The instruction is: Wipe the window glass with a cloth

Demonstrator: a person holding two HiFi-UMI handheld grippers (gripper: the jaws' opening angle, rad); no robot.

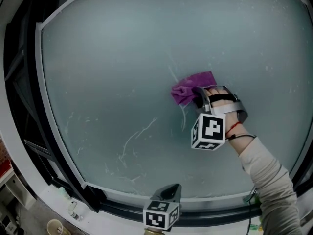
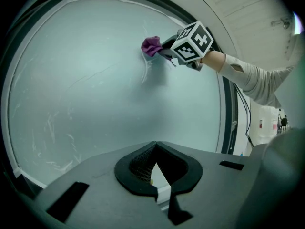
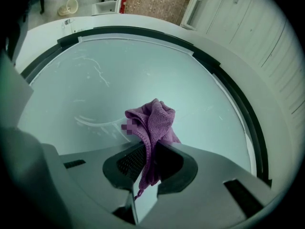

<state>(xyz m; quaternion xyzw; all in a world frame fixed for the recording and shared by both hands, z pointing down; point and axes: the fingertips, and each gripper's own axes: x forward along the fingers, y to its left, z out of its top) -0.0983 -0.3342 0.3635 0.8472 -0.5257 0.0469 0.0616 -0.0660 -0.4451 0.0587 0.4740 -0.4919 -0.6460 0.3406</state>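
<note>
The window glass is a large frosted pane with white smear streaks low on the left. A purple cloth is pressed against the pane right of centre. My right gripper is shut on it, held by a hand in a light sleeve. In the right gripper view the cloth bunches out past the right gripper onto the glass. My left gripper hangs low by the bottom frame, away from the pane. In its own view the left gripper is shut with nothing in it, and the cloth shows far up the glass.
A white frame with a dark seal rings the pane. A sill runs along the bottom, with a small cup on the floor at lower left. Cables hang at the window's right edge. A white panelled wall adjoins the frame.
</note>
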